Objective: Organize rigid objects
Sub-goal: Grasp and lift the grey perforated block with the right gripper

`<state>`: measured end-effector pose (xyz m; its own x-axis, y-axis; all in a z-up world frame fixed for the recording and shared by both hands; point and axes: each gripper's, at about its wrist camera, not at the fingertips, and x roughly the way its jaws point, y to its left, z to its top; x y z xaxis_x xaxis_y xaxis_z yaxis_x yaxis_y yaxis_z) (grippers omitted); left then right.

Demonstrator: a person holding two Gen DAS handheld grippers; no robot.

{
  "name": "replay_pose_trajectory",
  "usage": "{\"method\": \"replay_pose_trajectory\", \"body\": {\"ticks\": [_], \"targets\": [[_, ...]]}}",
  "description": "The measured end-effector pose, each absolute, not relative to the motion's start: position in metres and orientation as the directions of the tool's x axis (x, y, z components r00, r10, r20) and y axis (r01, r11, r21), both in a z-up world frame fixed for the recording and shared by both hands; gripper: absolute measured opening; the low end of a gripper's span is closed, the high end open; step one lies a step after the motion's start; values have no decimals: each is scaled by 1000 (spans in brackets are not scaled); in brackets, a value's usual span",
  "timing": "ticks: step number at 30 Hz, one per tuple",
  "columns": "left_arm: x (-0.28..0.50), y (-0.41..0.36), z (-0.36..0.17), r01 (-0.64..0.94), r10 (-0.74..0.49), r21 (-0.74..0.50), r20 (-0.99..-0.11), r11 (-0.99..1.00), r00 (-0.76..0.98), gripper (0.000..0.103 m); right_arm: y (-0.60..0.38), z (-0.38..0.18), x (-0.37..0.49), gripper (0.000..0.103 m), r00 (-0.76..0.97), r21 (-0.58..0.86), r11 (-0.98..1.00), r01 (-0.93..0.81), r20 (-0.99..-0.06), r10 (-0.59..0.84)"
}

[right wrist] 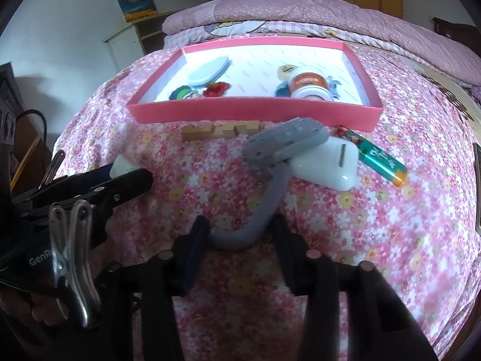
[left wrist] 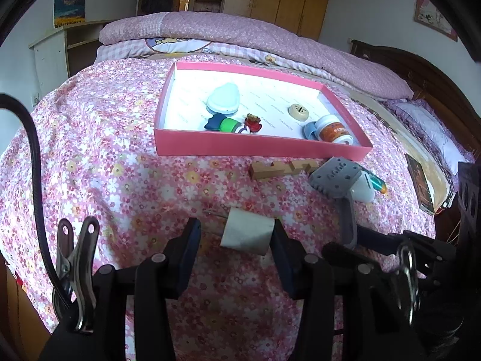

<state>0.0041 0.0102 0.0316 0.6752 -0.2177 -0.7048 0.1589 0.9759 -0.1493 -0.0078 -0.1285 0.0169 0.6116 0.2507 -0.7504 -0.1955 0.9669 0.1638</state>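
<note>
Evidently both tools load the pink box [left wrist: 258, 150] on the bed: left tool [left wrist: 237, 234] clamps a paper roll [left wrist: 246, 231]; right tool [right wrist: 240, 231] straddles the grey brush's handle [right wrist: 264, 207], contact unclear.

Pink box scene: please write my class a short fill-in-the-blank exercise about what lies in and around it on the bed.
1. The orange-labelled jar lies inside the ____ box.
2. Between the left gripper fingers sits a white ____ tube.
3. The lighter lies next to the white ____.
4. The curved handle of the grey tool lies between the fingers of the ____ gripper.

Missing words: pink; cardboard; case; right
</note>
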Motion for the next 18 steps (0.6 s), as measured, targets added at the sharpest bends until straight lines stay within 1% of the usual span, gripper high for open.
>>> {"method": "replay_pose_trajectory", "body": {"ticks": [2,4,5,8,11,18], "targets": [[4,10,32,159,-216,-146,-705,976,676,49,-134,17,-8,35,611,190,964,-184,-746,264],[4,9,33,161,-218,-148,-705,976,675,49,-138,17,-9,29,612,206,962,-178,-742,272],[3,9,33,161,-217,-146,-705,976,675,49,-139,17,-9,24,614,206,963,-174,-741,270],[2,8,34,162,-213,-139,-705,977,677,49,-147,17,-11,19,612,248,953,-171,-732,300],[1,9,36,161,-210,-136,-704,978,679,49,-154,19,-14,17,618,273,946,-177,-717,323],[1,9,39,160,-209,-136,-706,978,677,49,-166,26,-22,17,633,326,927,-187,-681,367]]}}
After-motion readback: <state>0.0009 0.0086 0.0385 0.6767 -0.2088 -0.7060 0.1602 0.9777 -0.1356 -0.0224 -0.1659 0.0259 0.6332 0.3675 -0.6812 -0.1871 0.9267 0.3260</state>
